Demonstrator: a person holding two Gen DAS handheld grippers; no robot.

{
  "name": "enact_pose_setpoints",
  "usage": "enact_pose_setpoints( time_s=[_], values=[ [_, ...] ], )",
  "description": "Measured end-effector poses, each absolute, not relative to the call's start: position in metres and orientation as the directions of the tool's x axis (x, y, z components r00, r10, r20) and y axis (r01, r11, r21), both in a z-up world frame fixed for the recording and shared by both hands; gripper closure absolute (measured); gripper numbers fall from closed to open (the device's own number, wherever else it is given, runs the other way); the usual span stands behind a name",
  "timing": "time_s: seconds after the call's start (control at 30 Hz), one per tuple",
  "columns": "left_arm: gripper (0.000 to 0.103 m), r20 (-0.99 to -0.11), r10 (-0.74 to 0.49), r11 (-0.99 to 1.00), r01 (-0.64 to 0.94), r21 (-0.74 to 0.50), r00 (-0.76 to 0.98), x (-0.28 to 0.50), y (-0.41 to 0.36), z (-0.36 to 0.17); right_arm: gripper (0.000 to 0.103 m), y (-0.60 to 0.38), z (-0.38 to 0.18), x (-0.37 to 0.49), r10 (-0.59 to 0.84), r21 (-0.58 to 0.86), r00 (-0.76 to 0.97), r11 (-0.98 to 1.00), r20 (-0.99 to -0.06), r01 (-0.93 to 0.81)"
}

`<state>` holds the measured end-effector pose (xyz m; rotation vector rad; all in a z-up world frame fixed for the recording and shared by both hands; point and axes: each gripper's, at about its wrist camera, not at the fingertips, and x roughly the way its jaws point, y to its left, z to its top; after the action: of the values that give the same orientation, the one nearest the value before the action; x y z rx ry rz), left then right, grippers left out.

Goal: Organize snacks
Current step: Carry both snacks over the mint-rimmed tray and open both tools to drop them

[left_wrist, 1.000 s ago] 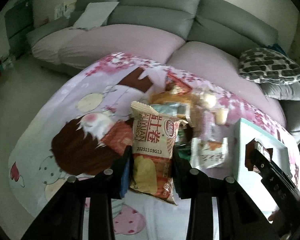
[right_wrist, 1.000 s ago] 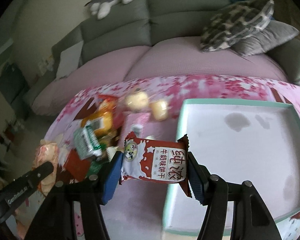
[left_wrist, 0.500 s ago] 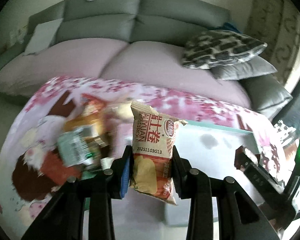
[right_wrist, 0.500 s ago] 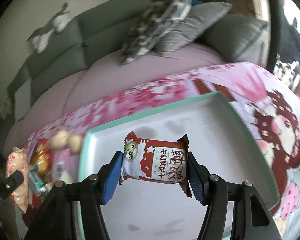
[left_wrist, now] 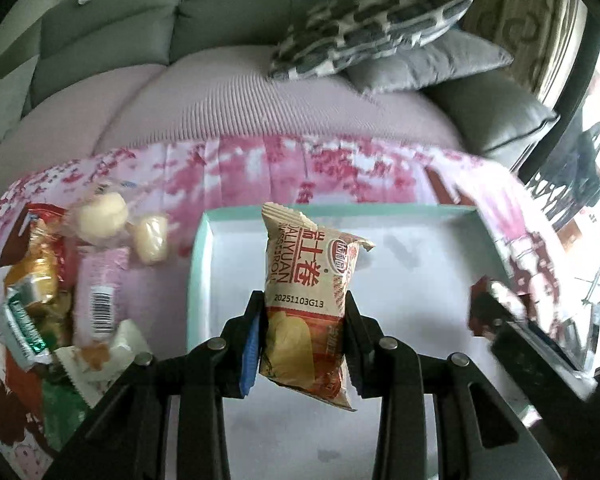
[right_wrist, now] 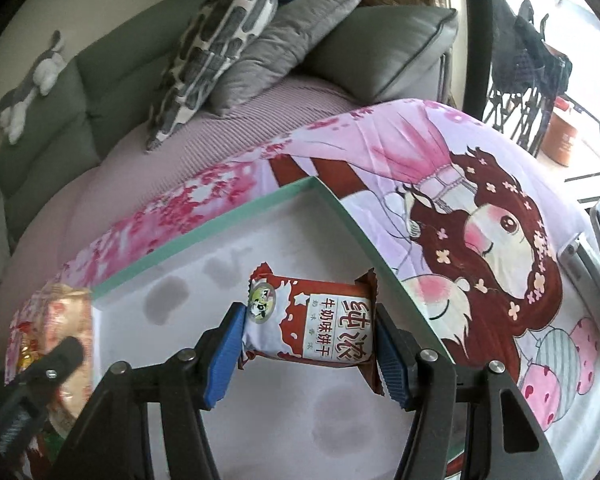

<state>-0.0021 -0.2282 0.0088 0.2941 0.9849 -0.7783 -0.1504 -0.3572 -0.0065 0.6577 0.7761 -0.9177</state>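
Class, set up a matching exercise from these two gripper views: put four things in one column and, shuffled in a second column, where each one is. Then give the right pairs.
Things
1. beige egg-roll packet
2. red milk-biscuit packet
3. pile of loose snacks
4. patterned cushion

Places
A. on the sofa, leaning on a grey cushion
B. between the right gripper's pads, lengthwise across
C. on the cartoon blanket, beside the tray
D. upright between the left gripper's pads

Pairs: 1-D, 2-B, 3-C, 4-A
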Motion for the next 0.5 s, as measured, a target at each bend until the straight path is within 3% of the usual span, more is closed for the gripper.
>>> enact_pose_setpoints(
  time_s=[0.5],
  values=[
    [0.065,-0.854,-0.410,0.690,0.722,-0.061,0.320,0.005,-0.254,-0.023,0.038,-0.368,-0.025,-0.155,-0.434,0.121,0.302,0.396,-0.849,0.910]
  ],
)
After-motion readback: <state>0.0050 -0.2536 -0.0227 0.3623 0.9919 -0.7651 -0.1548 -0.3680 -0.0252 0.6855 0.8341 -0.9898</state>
